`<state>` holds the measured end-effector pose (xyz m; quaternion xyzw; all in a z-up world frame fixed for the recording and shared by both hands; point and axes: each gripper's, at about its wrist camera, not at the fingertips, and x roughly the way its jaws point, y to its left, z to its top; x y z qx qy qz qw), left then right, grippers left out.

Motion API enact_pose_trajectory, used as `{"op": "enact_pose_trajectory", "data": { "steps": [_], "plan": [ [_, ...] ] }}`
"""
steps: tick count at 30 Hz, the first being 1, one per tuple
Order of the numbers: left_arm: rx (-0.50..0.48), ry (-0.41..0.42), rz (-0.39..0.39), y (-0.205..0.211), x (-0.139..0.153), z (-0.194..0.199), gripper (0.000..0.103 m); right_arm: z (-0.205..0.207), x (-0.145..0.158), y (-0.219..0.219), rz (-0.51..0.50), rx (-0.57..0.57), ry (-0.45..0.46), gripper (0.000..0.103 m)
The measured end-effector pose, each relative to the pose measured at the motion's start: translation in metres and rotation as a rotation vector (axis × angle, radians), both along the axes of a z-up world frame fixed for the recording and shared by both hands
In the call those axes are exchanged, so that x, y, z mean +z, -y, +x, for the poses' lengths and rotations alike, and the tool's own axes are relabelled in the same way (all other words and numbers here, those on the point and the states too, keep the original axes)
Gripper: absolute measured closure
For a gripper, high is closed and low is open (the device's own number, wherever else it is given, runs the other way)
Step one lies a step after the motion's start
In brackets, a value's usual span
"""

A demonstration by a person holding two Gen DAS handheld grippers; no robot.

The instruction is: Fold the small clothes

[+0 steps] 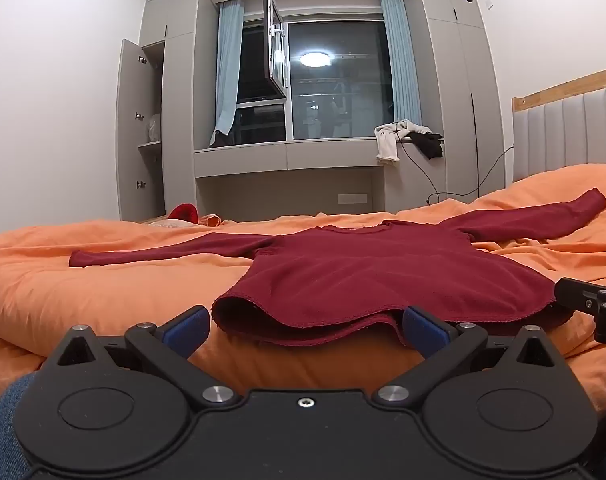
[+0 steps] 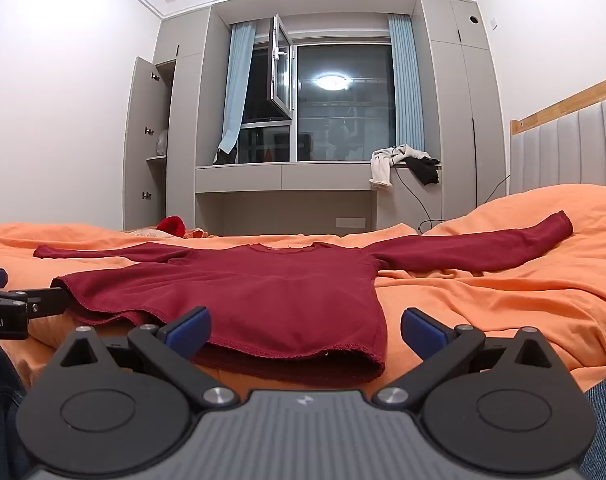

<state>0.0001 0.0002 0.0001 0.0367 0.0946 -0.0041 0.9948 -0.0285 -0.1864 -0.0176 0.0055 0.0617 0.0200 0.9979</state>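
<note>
The dark red long-sleeved knit top (image 1: 367,272) lies flat, front up, on the orange bed cover (image 1: 103,288), sleeves stretched toward 9 and 2 o'clock, hem nearest, probably spread this way so the folds land square. The left gripper (image 1: 307,330) waits at the hem's left corner and the right gripper (image 2: 305,332) at its right corner, each with fingers wide apart, holding nothing. At 10 o'clock, a grey wardrobe (image 1: 151,128) stands open with a pale bundle on its shelf.

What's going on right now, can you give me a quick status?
Left gripper open, right gripper open, both at the hem. Red top spread flat on the orange bedding, sleeves out, unfolded. Nothing in the way.
</note>
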Motion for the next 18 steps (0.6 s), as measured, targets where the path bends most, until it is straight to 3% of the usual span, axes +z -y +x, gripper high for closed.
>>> {"op": "enact_pose_trajectory", "data": {
  "steps": [18],
  "plan": [
    [0.000,0.002,0.006,0.0001,-0.0001,-0.0001,0.000,-0.0003,0.0002,-0.0004,-0.001,0.000,-0.005,0.000]
  ]
}}
